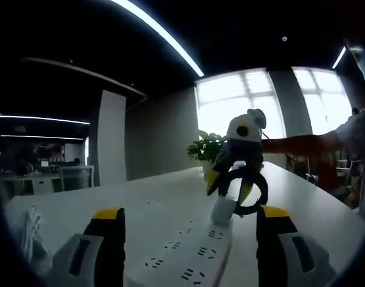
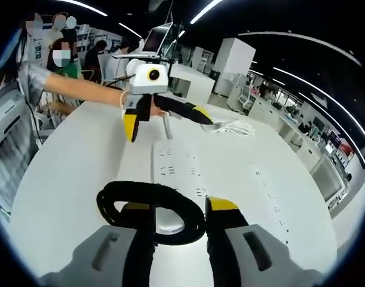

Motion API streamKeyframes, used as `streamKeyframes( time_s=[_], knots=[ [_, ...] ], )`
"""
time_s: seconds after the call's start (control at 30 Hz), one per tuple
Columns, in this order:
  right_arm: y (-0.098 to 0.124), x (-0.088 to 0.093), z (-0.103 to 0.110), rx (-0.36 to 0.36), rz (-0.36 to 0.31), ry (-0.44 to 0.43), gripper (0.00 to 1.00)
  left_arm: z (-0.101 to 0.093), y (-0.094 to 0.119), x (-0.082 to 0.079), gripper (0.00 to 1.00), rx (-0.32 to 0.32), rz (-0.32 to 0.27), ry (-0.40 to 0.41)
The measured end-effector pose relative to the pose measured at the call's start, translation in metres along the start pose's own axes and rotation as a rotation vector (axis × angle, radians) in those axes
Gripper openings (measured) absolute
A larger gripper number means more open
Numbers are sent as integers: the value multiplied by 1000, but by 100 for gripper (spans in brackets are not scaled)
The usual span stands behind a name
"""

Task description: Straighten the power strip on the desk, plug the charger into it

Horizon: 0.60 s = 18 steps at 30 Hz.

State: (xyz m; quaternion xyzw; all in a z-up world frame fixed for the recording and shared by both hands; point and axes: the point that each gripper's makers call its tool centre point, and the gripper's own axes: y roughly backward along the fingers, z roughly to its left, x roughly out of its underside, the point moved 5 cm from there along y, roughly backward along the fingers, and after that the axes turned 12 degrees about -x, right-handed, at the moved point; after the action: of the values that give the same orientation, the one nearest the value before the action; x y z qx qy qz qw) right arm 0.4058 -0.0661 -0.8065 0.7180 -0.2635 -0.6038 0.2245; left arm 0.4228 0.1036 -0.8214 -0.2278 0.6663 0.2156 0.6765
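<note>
Charger (image 2: 168, 222) pinched in right gripper (image 2: 176, 230), black cable looped above, poised over power strip (image 2: 179, 164) socket | left gripper (image 1: 188, 239) spread, astride strip's end for steadying.

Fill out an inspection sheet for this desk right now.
Surface: white desk, mostly bare.
Job's things: white power strip lying flat; white charger standing on its far end.
Clutter: white bundle at the desk edge.
Grippers: right gripper shut on the charger; left gripper open above the strip.
Cables: black cable looped around the charger.
Surroundings: potted plant, windows, office desks, a person's arm.
</note>
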Motion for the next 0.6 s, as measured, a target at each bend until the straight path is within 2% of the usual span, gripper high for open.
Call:
streamKeyframes(
  time_s=[0.13, 0.27, 0.37, 0.6],
  knots=[
    [-1, -1, 0, -7, 23, 7, 31, 0, 0, 2, 92, -1, 5, -4],
    [-4, -1, 4, -50, 52, 0, 23, 2, 1, 7, 92, -10, 22, -12],
    [-6, -3, 5, -54, 70, 26, 22, 3, 1, 9, 92, -12, 28, -8],
    [-8, -6, 3, -67, 166, -41, 21, 3, 1, 12, 91, -10, 39, -7]
  ],
)
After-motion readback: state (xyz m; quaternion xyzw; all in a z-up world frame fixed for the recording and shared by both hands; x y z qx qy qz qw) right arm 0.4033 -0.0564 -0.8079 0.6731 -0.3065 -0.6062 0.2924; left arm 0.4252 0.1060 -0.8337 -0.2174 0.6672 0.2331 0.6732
